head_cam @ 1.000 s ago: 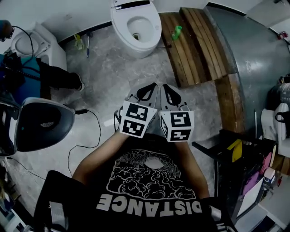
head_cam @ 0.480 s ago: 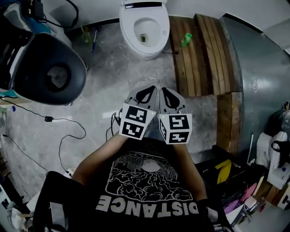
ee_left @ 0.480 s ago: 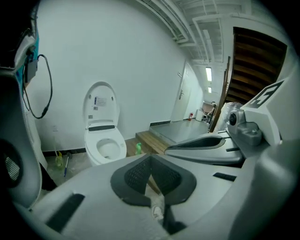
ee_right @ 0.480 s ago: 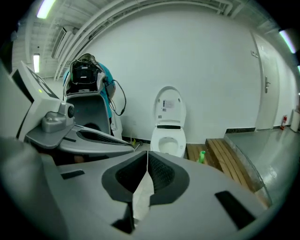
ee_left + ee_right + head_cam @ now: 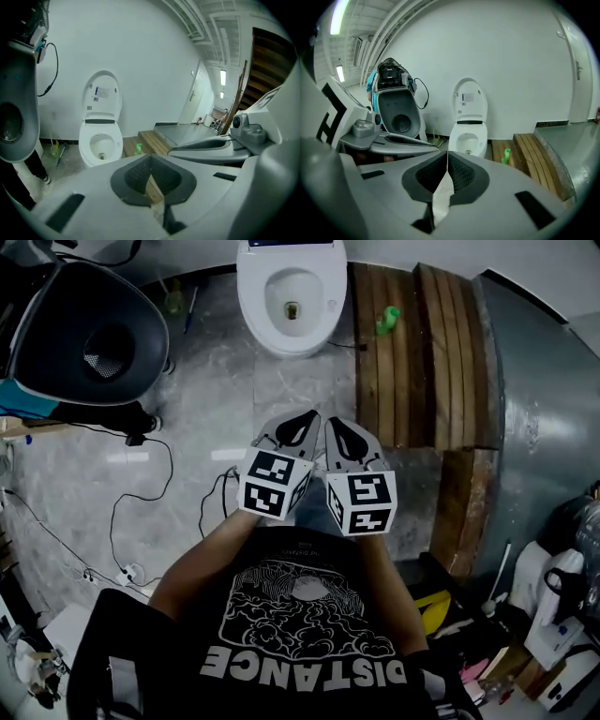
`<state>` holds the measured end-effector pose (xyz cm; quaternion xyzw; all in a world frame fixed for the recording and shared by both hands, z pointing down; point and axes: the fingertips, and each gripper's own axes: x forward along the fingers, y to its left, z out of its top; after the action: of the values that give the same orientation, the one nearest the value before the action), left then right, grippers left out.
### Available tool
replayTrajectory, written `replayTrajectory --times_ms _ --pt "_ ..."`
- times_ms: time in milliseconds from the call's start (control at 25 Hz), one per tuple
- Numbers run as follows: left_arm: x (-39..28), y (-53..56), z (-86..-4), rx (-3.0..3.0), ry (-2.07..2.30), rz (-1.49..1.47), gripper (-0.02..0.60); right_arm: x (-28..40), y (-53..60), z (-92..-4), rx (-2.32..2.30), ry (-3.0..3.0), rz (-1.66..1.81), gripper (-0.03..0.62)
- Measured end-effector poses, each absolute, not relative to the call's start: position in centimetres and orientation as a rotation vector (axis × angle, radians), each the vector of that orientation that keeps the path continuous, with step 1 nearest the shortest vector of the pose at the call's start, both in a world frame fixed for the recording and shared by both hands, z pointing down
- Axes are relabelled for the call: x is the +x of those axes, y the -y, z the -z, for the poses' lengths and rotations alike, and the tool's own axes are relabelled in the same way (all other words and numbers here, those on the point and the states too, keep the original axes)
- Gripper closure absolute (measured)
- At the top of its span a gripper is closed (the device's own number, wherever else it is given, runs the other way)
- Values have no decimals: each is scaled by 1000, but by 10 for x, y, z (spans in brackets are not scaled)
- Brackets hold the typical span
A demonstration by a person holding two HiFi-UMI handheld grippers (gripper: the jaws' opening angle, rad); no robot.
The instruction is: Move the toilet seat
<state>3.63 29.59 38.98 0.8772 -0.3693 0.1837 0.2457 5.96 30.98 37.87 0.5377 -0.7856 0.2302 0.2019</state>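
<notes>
The white toilet [image 5: 291,296] stands against the far wall with its lid [image 5: 102,96] upright and the bowl [image 5: 100,143] open. Whether the seat ring lies down on the rim I cannot tell. My left gripper [image 5: 302,427] and right gripper [image 5: 342,435] hover side by side over the grey floor, well short of the toilet. In the left gripper view the left gripper [image 5: 150,176] has its pads pressed together on nothing. The right gripper [image 5: 446,171] is likewise shut and empty, aimed at the toilet [image 5: 468,131].
Wooden steps [image 5: 412,343] with a green bottle [image 5: 387,320] lie right of the toilet, beside a grey metal ramp [image 5: 534,409]. A dark rounded shell [image 5: 89,338] with gear sits at the left, by a person's shoe [image 5: 141,418]. Cables [image 5: 159,512] trail on the floor.
The view has swung: the dark shell shifted from mid-left to upper left and the steps now run straighter. Both grippers stayed together and shut.
</notes>
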Motion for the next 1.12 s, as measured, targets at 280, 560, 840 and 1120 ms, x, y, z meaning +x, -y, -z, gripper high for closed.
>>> replayTrajectory --times_ms 280,560,840,1120 --pt "60 -261 -411 2292 1125 -502 569 93 -274 -397 1392 2266 -726 574" --pt "45 -240 -441 2142 1194 -463 568 93 -246 -428 1331 2311 -843 572" --pt "27 -212 -475 2021 1177 -289 568 74 -217 -462 1294 2369 -1057 574" --pt "18 -169 -532 1958 1112 -190 568 66 -175 -509 1307 2415 -1180 572"
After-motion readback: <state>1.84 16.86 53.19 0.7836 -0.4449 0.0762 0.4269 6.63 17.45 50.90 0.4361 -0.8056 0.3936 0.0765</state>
